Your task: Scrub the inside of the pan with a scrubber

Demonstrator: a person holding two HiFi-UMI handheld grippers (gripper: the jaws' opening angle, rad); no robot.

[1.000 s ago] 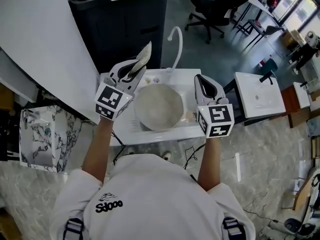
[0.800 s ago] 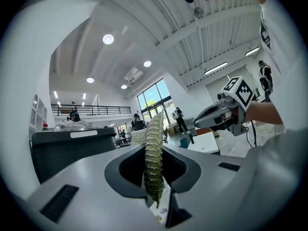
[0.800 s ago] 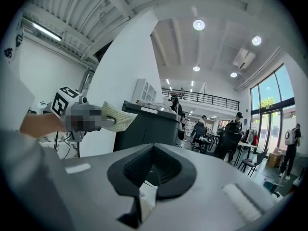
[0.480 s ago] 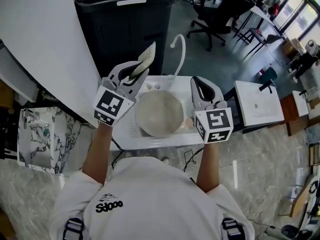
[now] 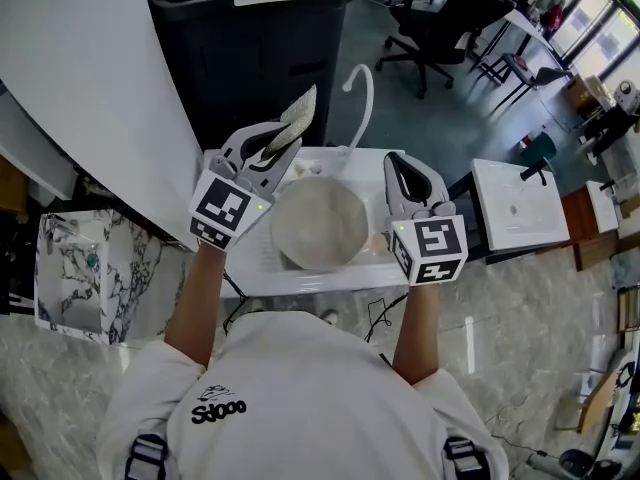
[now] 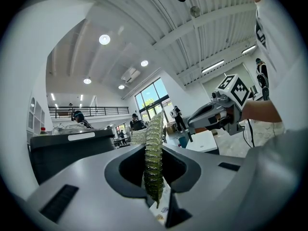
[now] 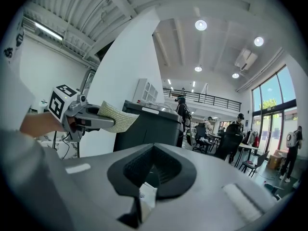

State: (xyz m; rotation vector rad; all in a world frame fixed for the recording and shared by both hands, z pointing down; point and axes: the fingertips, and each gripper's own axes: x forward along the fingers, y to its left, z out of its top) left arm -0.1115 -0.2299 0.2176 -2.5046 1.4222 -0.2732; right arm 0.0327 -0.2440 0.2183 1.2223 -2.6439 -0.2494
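Flanking a white sink unit (image 5: 250,268) in an open workshop hall, a person in a white top raises two handheld grippers above a round grey pan (image 5: 320,223) that fills most of the basin. The left gripper (image 5: 283,146) is clenched on a green-and-pale scrubber (image 5: 300,111) that stands edge-on between its jaws and pokes out past them; the right gripper (image 5: 404,168) has its jaws pressed together with nothing between them.

Each gripper's cube carries black-and-white square markers. Dark lettering (image 5: 218,409) on the back of the top is too stylised to read, and the white strip on the dark bin (image 5: 260,48) is unreadable.

The bin stands close behind the sink, beside a curved white tap (image 5: 358,86). A white panel (image 5: 80,88) hems in the left side. The right is roomier – marbled floor, a second white sink unit (image 5: 515,198), office chairs (image 5: 430,23).
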